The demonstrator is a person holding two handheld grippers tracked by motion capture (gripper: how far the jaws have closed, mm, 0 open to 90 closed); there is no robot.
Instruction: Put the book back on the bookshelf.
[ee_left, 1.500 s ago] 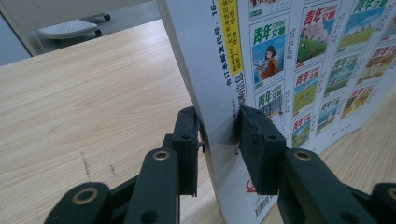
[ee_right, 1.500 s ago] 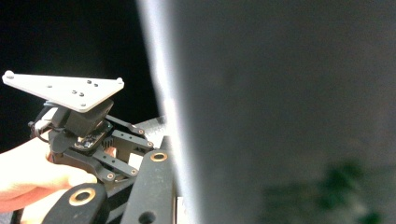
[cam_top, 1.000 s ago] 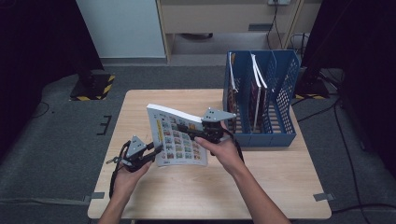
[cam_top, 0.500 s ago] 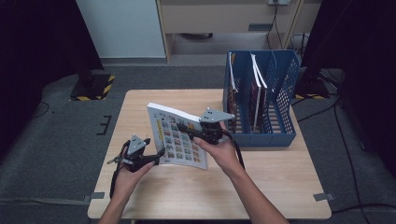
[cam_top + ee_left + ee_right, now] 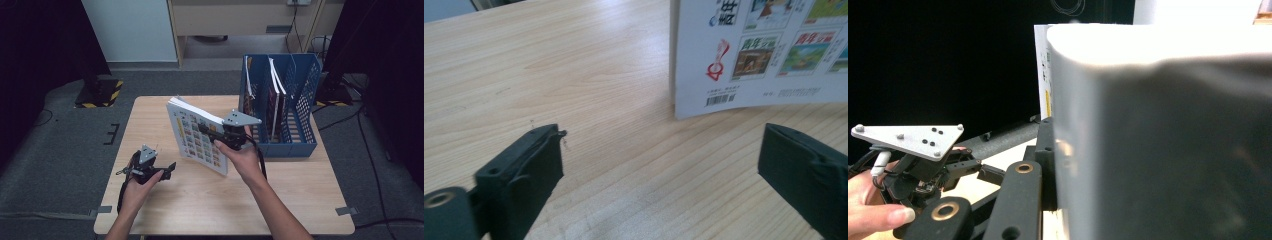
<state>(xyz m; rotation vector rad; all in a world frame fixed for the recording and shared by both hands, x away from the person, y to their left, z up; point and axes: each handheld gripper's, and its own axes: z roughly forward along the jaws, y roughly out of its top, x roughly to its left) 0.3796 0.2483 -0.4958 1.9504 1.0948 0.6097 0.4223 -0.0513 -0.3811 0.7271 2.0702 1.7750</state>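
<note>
1. Magazine (image 5: 197, 137) held tilted on its lower edge on the tabletop (image 5: 165, 200), just left of the blue file rack (image 5: 300, 100).
2. Right claw (image 5: 210, 131) clenched on the upper spine; left claw (image 5: 169, 167) just opened, released, nothing between the jaws.
3. Likely light, floppy, glossy: best gripped near the spine.
4. Open room to the left; rack slots narrow, partly filled.

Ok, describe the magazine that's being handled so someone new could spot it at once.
On the wooden table, left of the blue file rack, the magazine stands tilted on its lower edge, clamped by the right gripper. Unlike those filed in the rack, its cover of small coloured pictures faces the camera.
</note>
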